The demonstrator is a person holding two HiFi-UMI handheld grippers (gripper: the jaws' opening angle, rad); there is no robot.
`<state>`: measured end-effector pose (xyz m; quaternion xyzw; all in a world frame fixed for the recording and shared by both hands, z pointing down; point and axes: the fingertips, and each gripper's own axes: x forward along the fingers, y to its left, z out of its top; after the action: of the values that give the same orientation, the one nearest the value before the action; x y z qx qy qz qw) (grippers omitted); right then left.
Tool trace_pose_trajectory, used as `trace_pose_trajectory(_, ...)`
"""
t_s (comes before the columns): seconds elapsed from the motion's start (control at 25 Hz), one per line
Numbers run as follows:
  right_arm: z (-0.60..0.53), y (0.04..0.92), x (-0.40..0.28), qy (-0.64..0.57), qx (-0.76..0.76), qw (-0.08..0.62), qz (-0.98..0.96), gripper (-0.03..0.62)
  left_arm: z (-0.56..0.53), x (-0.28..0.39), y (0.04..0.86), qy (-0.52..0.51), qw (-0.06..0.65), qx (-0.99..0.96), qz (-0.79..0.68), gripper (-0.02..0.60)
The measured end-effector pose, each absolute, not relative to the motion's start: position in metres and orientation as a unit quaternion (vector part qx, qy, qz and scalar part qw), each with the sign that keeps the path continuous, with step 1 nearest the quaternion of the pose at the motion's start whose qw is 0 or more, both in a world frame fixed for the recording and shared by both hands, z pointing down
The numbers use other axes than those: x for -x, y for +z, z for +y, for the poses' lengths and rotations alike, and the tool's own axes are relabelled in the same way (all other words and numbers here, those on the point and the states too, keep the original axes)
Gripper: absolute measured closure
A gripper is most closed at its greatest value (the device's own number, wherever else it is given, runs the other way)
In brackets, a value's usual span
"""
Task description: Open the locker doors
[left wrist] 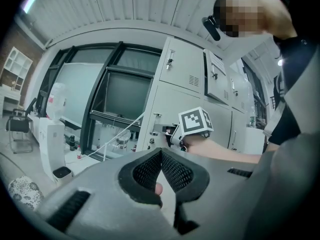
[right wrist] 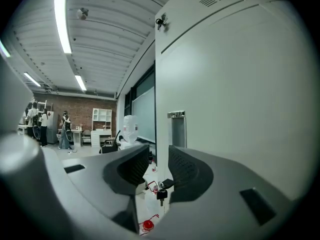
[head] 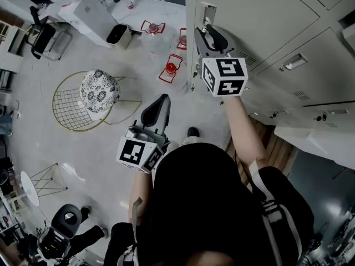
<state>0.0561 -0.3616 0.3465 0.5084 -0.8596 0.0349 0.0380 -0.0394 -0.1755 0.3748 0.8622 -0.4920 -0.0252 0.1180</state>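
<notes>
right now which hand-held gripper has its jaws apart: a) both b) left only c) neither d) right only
d: the right hand-held gripper shows a clear gap between its jaws beside the locker door, while the left hand-held gripper has jaw tips that meet.

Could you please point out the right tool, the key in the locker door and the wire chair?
right tool (right wrist: 159,156): right gripper view, gap between its jaws.
key (right wrist: 161,194): right gripper view, its black head.
wire chair (head: 67,111): head view, its wire mesh.
</notes>
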Motion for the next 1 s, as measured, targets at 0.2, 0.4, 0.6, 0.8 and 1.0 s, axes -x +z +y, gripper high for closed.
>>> trace_pose_trajectory(0.2,-0.374,0.351,-0.056,0.036,-0.522,0.043,-0.851,0.480,-0.179,0.042,0.379,-0.025,0.122,-0.859,-0.497,0.563)
trace_pose_trajectory(0.4,-0.383,0.352,-0.054,0.026,-0.530,0.049,-0.846,0.477,-0.183,0.045,0.380,-0.023,0.124,-0.855,-0.503,0.563)
trace_pose_trajectory(0.6,-0.390,0.353,-0.054,0.022,-0.539,0.052,-0.840,0.477,-0.186,0.046,0.379,-0.023,0.122,-0.854,-0.504,0.563)
trace_pose_trajectory(0.8,-0.393,0.351,-0.049,0.019,-0.535,0.052,-0.843,0.477,-0.187,0.044,0.378,-0.022,0.130,-0.855,-0.502,0.563)
trace_pose_trajectory(1.0,-0.395,0.351,-0.050,0.020,-0.535,0.052,-0.843,0.477,-0.188,0.047,0.379,-0.021,0.120,-0.856,-0.502,0.563)
